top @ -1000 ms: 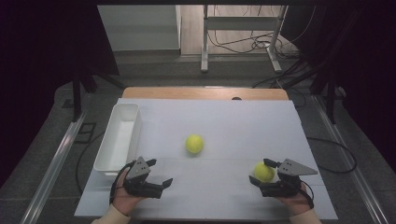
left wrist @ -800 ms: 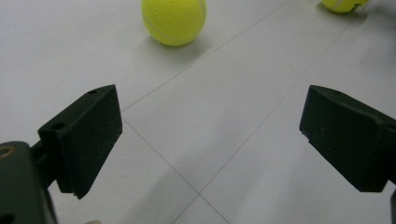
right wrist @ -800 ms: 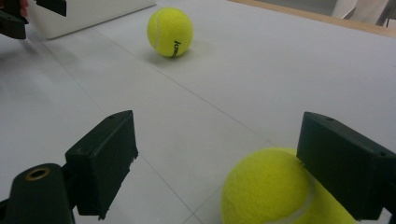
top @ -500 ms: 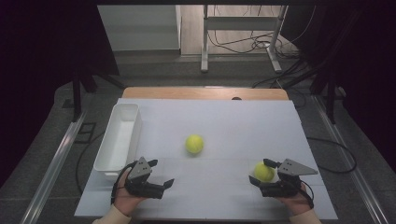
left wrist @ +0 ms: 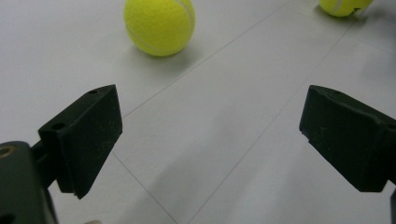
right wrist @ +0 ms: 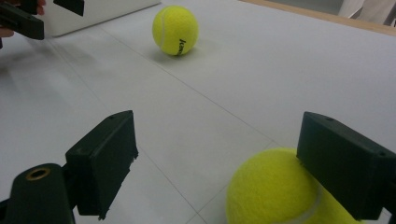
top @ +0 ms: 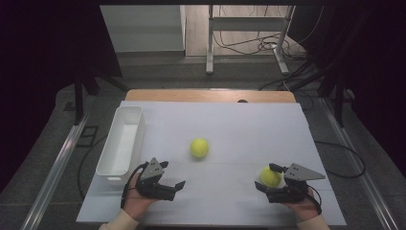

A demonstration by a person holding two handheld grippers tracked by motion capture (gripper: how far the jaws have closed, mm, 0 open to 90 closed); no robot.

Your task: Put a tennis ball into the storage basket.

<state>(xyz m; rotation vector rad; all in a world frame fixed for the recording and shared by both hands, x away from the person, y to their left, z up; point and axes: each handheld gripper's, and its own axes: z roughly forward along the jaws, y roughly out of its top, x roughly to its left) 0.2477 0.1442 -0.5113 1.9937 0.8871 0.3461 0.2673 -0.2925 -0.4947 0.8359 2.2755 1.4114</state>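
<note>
1. Your right gripper (top: pixel 267 181) rests low at the table's (top: pixel 239 120) near right; its jaws stand spread, one touching the near tennis ball (top: pixel 270 177), not clamping it.
2. Your left gripper (top: pixel 172 179), near left, has its jaws released, holding nothing.
3. The second tennis ball (top: pixel 199 147) lies mid-table, beside the white bin (top: pixel 109 163).

In the right gripper view one black jaw covers part of the near fuzzy yellow tennis ball (right wrist: pixel 275 191); the frame's bottom edge cuts its underside off too.

In the left gripper view, that yellow ball (left wrist: pixel 344 5) beyond the jaws is cropped at the top edge.
</note>
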